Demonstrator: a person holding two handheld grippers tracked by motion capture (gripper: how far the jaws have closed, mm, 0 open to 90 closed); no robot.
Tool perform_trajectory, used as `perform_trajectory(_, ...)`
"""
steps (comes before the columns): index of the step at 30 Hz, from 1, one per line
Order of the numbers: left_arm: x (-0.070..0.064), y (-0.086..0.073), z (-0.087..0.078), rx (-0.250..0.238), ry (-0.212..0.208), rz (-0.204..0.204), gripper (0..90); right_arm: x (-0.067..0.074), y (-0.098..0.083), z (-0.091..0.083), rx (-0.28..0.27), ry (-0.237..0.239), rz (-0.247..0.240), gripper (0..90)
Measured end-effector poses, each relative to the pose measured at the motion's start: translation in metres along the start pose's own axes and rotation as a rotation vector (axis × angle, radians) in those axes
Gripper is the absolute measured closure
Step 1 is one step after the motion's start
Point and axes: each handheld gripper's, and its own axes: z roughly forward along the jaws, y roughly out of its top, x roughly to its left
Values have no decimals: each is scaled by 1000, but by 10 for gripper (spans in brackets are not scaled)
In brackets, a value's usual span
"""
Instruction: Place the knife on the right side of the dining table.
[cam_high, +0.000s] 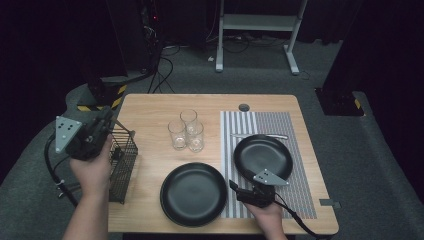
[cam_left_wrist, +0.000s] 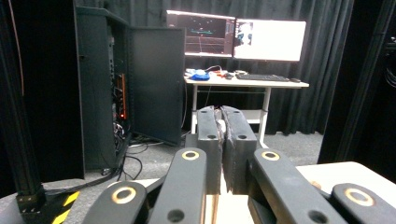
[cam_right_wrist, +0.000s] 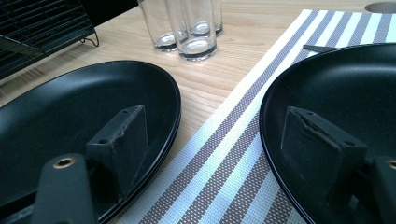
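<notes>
Two black plates (cam_high: 194, 194) (cam_high: 263, 156) lie lower centre, three glasses (cam_high: 186, 131) above them, a wire basket (cam_high: 123, 160) left.

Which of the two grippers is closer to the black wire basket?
Left. The left gripper is right over the black wire basket; the right gripper sits far across the table, between two black plates.

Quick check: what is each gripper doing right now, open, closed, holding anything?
Left gripper: closed, holding nothing, raised beside the wire rack.
Right gripper: open, empty, low between the two black plates.

Left claw (cam_left_wrist: 223, 140) raised, jaws pressed together — right claw (cam_right_wrist: 219, 154) low, jaws spread wide apart.
</notes>
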Motion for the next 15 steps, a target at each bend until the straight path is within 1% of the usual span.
perform_trajectory(7, -10, -5, 0, 2, -24, -7, 867, 0, 0, 0, 1, 2, 1, 228)
perform_trajectory(8, -17, -6, 3, -36, -37, -82, 867, 0, 0, 0, 2, 2, 2, 228)
perform_trajectory(9, -13, -6, 1, 3, -30, -4, 867, 0, 0, 0, 2, 3, 1, 229)
perform_trajectory(15, -21, -10, 2, 7, -49, -7, 868, 0, 0, 0, 1, 5, 2, 235)
